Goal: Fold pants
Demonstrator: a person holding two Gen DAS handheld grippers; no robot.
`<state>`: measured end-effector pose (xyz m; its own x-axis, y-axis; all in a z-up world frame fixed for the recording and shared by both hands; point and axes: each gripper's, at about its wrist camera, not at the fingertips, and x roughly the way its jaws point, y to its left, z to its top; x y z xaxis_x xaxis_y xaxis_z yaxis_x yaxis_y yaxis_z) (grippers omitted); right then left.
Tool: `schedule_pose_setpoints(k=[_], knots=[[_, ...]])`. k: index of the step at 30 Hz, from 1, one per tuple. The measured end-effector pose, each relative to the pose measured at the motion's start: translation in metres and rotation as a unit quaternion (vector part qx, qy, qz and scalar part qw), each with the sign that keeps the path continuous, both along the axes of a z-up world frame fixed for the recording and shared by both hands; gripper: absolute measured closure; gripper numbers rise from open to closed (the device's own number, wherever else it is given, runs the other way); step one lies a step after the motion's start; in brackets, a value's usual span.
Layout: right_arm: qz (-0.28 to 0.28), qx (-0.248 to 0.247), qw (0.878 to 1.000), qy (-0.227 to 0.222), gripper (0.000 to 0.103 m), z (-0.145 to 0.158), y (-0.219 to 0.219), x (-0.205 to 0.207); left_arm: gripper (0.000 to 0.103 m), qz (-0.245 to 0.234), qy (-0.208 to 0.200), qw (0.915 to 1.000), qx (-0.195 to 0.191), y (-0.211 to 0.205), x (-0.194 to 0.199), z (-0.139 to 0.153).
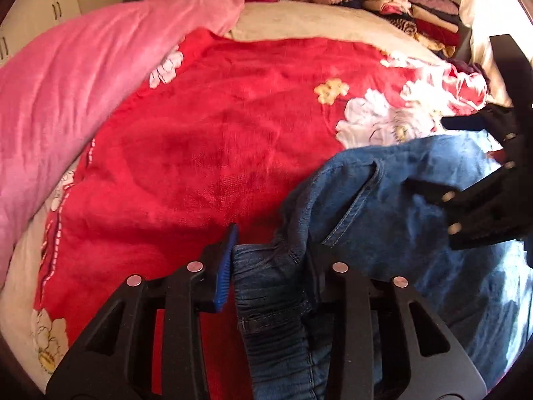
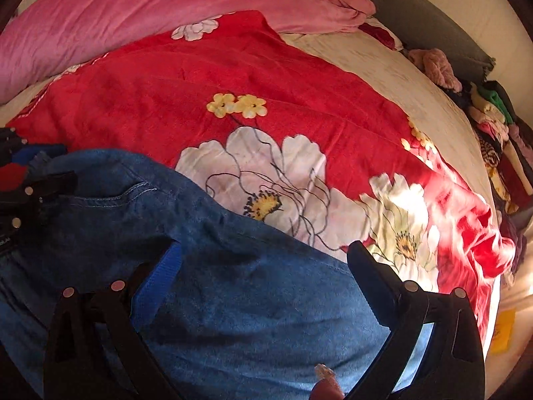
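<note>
Blue denim pants [image 1: 393, 206] lie bunched on the near right of the bed. My left gripper [image 1: 271, 246] is shut on a fold of the gathered waistband, and the cloth fills the gap between its blue pad and the black finger. In the right wrist view the pants [image 2: 233, 300] spread under my right gripper [image 2: 266, 250], which stands wide open above the denim with nothing pinched. The right gripper [image 1: 429, 156] also shows at the right edge of the left wrist view. The left gripper [image 2: 36, 163] sits at the far left of the right wrist view.
A red floral blanket [image 1: 200, 140] covers the bed, with a cream sheet [image 1: 299, 23] beyond. A pink quilt [image 1: 83, 76] is heaped along the left. Stacks of folded clothes [image 1: 406, 3] line the far right by the grey headboard [image 2: 416, 16]. A person's fingertip [image 2: 324, 380] shows low down.
</note>
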<state>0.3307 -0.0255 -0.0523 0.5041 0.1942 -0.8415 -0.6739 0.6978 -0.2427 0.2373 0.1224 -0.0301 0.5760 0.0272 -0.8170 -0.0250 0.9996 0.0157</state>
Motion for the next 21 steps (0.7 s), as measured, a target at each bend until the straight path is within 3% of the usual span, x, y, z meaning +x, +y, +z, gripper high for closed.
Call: schedule_pose_setpoints(k=[2,4,6,8,14,21], knots=[[0.013,-0.004,1.0,-0.015,0.006,-0.003,0.005,-0.005,0.076,-0.001,-0.016,0.9998,-0.015,0.001,-0.01,0.011],[0.026,0.023,0.999,-0.004,0.027,-0.003,0.005,-0.011,0.076,-0.005,-0.027,0.9992,-0.03,0.001,-0.02,0.02],[0.043,0.057,0.997,0.011,0.067,0.0,0.004,-0.02,0.077,-0.01,-0.033,0.9987,-0.037,-0.002,-0.028,0.027],[0.054,0.075,0.996,0.001,0.085,0.008,0.0,-0.034,0.077,-0.018,-0.042,0.9983,-0.037,-0.006,-0.037,0.032],[0.036,0.171,0.985,-0.006,0.092,0.05,-0.041,-0.078,0.077,-0.014,-0.061,0.9975,-0.033,-0.007,-0.062,0.043],[0.029,0.233,0.972,0.006,0.093,0.078,-0.077,-0.157,0.077,-0.037,-0.091,0.9944,-0.039,-0.016,-0.108,0.063]])
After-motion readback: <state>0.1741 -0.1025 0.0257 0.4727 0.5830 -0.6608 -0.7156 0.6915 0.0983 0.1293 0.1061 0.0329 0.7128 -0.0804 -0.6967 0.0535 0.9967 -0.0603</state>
